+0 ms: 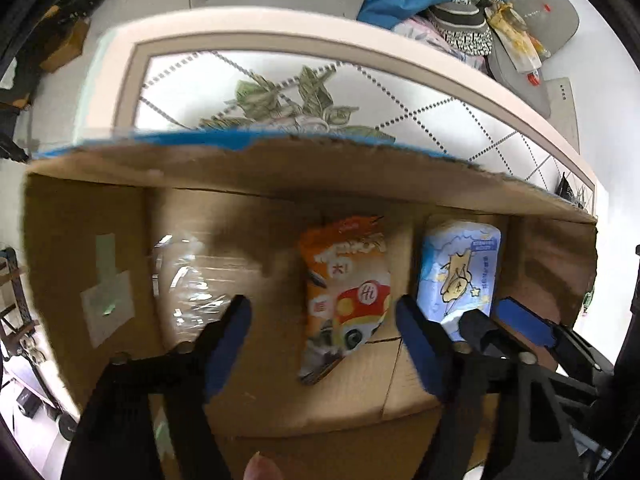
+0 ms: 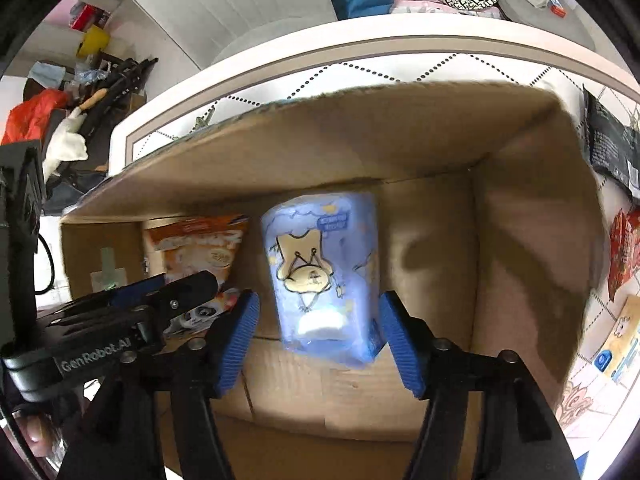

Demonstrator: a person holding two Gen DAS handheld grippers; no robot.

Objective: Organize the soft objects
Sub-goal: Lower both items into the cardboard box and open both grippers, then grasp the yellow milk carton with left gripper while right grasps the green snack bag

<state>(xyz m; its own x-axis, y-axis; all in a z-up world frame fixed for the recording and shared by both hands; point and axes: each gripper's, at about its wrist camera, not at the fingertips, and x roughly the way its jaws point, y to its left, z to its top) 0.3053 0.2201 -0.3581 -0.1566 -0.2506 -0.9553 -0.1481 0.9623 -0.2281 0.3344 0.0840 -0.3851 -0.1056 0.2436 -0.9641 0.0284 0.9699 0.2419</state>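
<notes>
Both grippers point steeply down, side by side. The left gripper (image 1: 322, 316) has its jaws apart, its blue pads (image 1: 230, 344) pressing on nothing. The right gripper (image 2: 318, 312) also stands with jaws apart, its ribbed blue pads (image 2: 236, 340) clear on both sides of what lies between them. In the left view the right gripper shows just beside the left one's right finger. A fingertip (image 1: 262, 468) shows at that view's bottom edge.
</notes>
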